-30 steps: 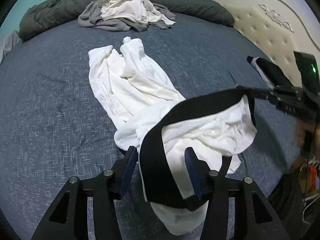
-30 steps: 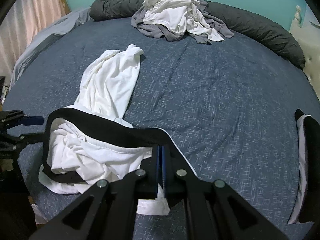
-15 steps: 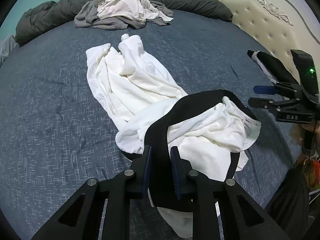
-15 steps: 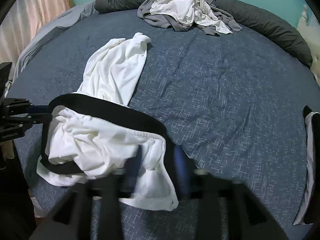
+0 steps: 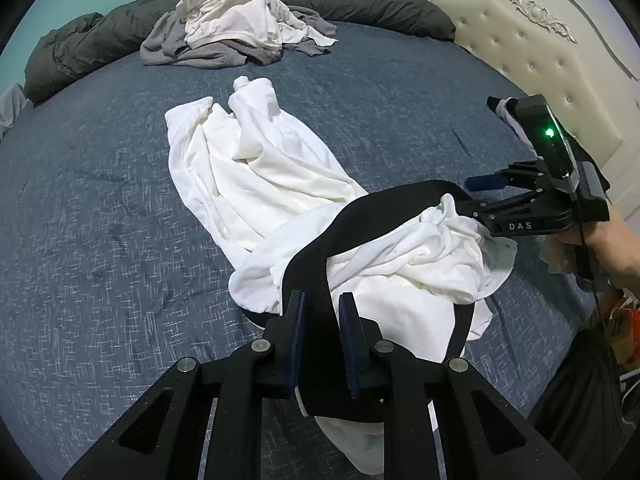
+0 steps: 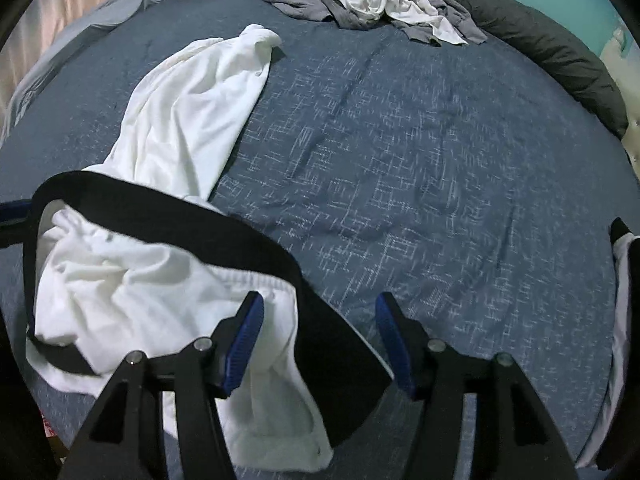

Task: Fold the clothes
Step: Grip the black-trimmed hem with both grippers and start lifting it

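A crumpled white garment with a wide black waistband lies along the blue bed; it also shows in the right wrist view, with the waistband looped near me. My left gripper is shut on the black waistband at its near end. My right gripper is open, its fingers either side of the waistband without pinching it. From the left wrist view the right gripper is at the far end of the band.
A pile of white and grey clothes lies at the far side against a dark rolled duvet. A folded black and white item lies at the bed's right edge. A tufted headboard is on the right.
My left gripper has closed on the black waistband. My right gripper, shut on the band a second ago, has opened and let it go; the band has sagged onto the white cloth.
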